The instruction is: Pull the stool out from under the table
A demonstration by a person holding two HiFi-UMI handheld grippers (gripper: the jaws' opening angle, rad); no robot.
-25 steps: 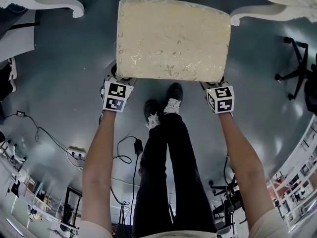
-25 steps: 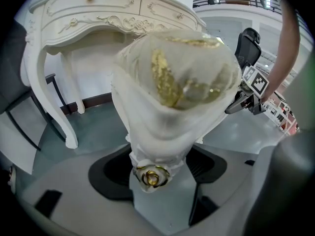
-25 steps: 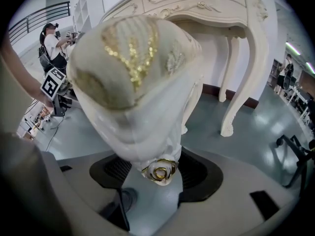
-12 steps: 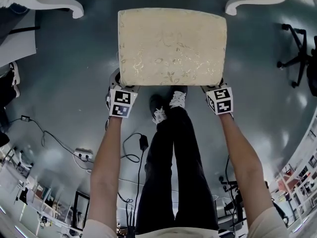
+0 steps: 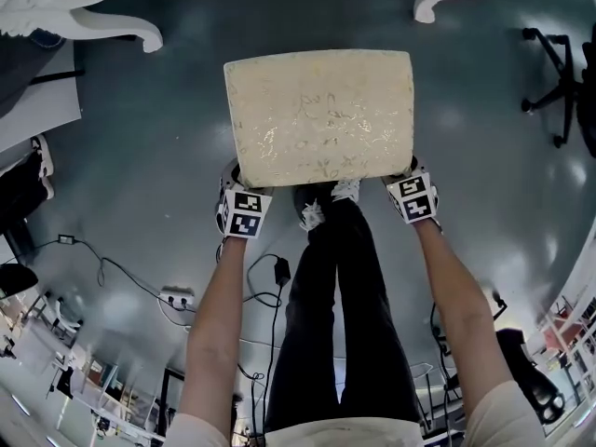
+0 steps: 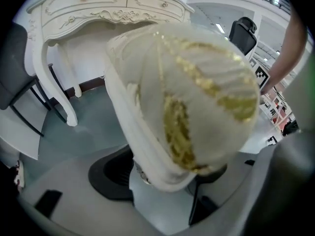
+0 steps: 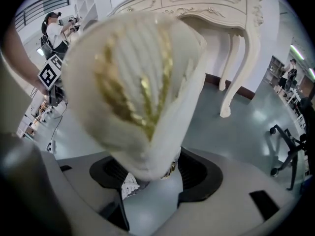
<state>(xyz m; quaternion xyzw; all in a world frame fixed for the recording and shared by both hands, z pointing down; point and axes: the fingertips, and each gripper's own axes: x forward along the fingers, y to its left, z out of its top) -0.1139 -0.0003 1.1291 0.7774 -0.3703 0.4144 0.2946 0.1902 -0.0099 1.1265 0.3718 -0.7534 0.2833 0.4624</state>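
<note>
**One stool, two corners gripped: tips for the pull**

One white carved table with curved legs (image 5: 112,21) sits along the top of the head view. The cream-and-gold brocade rectangular padded stool (image 5: 319,115) looks already clear of those legs. It's out on the grey floor (image 5: 140,156), with its near edge right over the person's shoes (image 5: 321,203).

The left gripper (image 5: 238,192) is clamped on the near left corner of the cushion and the right gripper (image 5: 410,186) on the near right corner. Both gripper views show padding pinched between the jaws.

My take:
- Pull evenly on both sides so the stool doesn't twist.
- Go straight back, and shuffle the feet back first, since there's hardly any room.
- The hold is on soft upholstery, not frame, so I'd guess a yank could slip or drag the fabric. Slow and steady.

Count, big to small:
- One table, with two legs showing.
- One black swivel office chair (image 5: 557,73), off to the right.
- One stool.
- Two grippers.
</note>
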